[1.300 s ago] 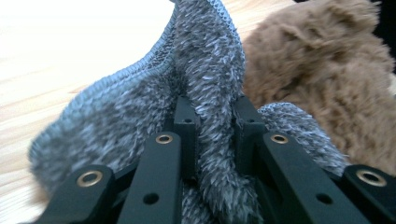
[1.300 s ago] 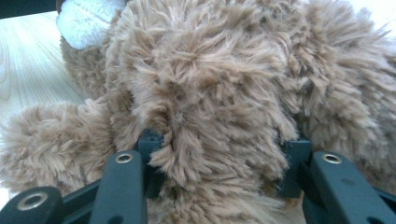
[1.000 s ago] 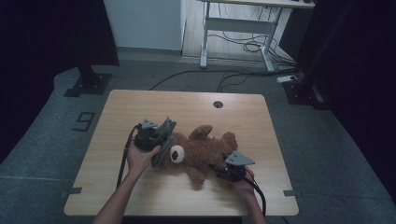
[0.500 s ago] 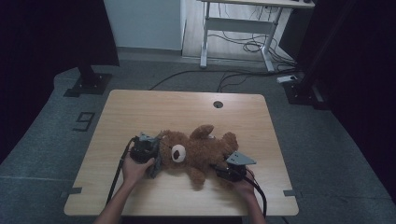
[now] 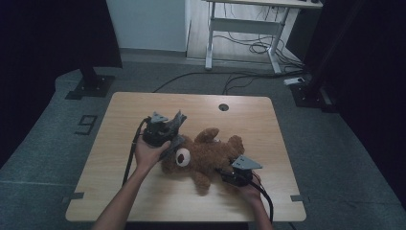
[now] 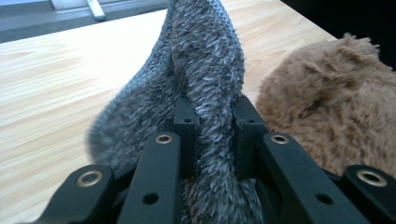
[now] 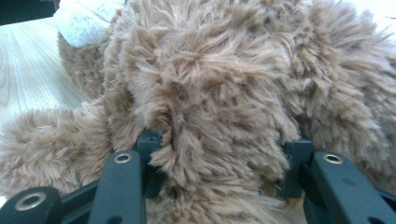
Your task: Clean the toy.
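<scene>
The table (image 5: 143, 201) lay bare around the bear (image 5: 206, 155), which sprawled at its middle, near the front edge. My left gripper (image 5: 178, 125) was clamped tight on a grey hat (image 6: 205, 60) beside the bear's head; from above the hat was a dim scrap, its knit clear in my left gripper view. My right gripper (image 7: 219, 154) squeezed a brown limb between part-closed jaws, but fur hid which limb, and from above my plate covered the jaws.
</scene>
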The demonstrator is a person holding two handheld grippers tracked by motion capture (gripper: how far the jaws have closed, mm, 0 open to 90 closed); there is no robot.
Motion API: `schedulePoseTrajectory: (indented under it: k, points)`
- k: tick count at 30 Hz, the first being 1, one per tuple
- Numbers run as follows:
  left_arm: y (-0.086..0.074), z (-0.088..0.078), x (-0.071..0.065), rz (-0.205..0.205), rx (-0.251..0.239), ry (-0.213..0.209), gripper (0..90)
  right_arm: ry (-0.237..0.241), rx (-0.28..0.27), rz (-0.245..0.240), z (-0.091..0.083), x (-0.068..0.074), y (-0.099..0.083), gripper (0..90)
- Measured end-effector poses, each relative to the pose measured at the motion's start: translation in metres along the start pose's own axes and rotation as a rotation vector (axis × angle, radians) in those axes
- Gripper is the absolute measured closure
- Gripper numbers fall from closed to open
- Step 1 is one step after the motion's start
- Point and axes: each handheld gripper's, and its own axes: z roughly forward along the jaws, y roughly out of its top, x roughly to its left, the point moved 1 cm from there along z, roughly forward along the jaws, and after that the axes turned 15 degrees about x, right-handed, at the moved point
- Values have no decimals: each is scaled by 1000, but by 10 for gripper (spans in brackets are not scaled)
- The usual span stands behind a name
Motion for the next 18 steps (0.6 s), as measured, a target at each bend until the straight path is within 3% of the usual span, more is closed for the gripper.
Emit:
schedulePoseTrajectory:
  k: [3,4,8,10,13,18]
  points:
    - [3,10,-2,-5,32,-26,750,1,1,1,0,0,0,492]
    - [0,22,-3,-23,61,-82,749,0,1,-1,0,0,0,490]
    - [-7,31,-4,-23,86,-121,750,-5,2,-15,0,1,0,469]
    - [-15,29,-1,-41,75,-145,752,-12,2,-17,0,2,0,428]
    - [-22,27,-3,-32,62,-139,757,-18,8,-14,0,3,0,372]
    - [-48,23,-14,-8,-13,-119,764,-15,58,15,-8,9,1,198]
